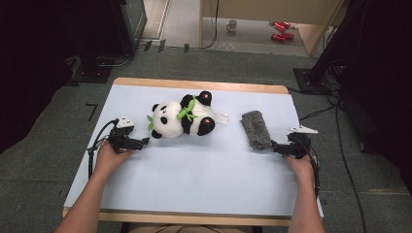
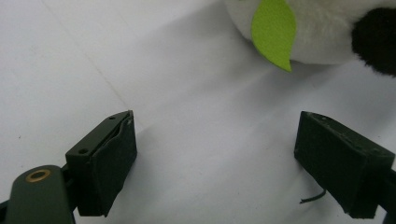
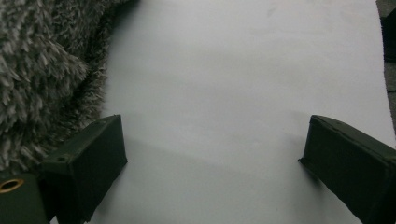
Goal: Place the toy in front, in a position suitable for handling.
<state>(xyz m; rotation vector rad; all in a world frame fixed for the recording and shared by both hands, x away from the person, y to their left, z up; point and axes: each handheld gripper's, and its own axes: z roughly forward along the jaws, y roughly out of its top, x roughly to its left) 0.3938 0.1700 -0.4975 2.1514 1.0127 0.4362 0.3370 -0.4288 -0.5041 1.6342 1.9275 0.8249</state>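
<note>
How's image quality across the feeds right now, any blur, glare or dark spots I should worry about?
High view: even light on the white table cover, no glare, dark corners, slightly soft; panda plush reads clearly. Left gripper view: the left tool casts soft shadows, and the panda's green leaf is a bit blurred up close. Right gripper view: dimmer, with the grey fuzzy roll shading the sheet beside it.

- The table [image 1: 145,81] has a wooden edge and a pale blue-white sheet [image 1: 194,170] over its top.
- The floor [image 1: 39,160] around it is dark grey carpet.
- Behind the table there is a light wooden cabinet [image 1: 272,9], and near it on the pale floor stand a mug [image 1: 232,25] and red cans [image 1: 281,30].
- Black cables [image 1: 350,179] lie on the right.
</note>
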